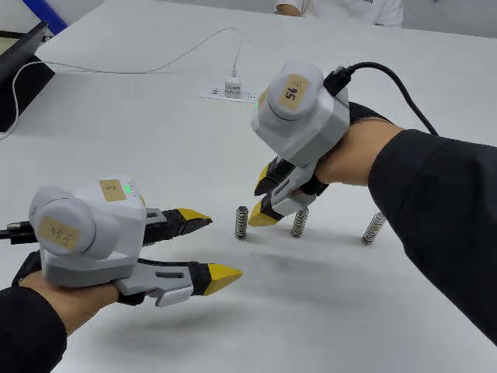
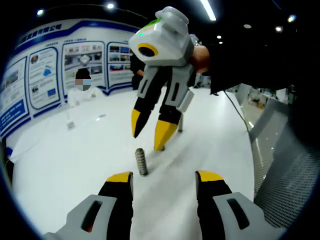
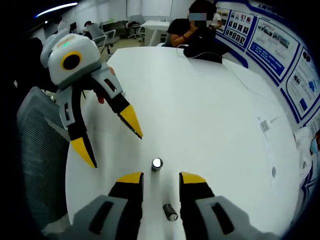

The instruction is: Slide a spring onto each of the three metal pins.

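Open office or showroom: blue-and-white wall display boards [image 2: 45, 75], white tables [image 3: 210, 100], mesh chairs [image 3: 35, 145], ceiling spotlights [image 2: 110, 6].

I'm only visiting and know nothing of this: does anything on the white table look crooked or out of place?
Only one thing: in the head view the rightmost spring leans noticeably to one side, while the leftmost spring stands straight and the middle spring nearly so. Nothing looks spilled or broken.

The head view looks down onto the table [image 1: 155, 116]. The gripper views face each other, close in, sharing one spring [image 2: 141, 161] at lower centre.
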Demonstrator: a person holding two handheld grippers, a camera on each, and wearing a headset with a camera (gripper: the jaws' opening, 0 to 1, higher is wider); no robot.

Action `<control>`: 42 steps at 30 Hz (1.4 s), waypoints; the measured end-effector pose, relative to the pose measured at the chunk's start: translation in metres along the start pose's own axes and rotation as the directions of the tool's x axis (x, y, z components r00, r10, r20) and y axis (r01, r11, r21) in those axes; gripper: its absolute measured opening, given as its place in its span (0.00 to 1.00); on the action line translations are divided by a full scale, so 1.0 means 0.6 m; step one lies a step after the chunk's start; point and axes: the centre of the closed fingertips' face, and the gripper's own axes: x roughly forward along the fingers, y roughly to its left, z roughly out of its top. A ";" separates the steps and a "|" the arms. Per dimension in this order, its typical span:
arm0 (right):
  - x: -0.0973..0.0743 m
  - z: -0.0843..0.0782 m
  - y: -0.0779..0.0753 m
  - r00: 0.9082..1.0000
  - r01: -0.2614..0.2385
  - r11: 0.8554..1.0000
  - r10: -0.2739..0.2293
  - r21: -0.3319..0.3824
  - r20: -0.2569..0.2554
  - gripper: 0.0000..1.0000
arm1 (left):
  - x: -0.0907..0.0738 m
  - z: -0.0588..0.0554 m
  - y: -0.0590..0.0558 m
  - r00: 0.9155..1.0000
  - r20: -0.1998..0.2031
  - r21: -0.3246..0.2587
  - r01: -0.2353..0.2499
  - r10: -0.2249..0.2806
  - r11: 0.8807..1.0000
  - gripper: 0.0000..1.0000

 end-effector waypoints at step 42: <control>-0.142 -0.153 -0.037 0.938 0.237 0.939 -0.288 0.251 0.192 0.53 | 0.004 0.004 0.008 1.000 -0.003 -0.014 -0.010 0.010 1.000 0.58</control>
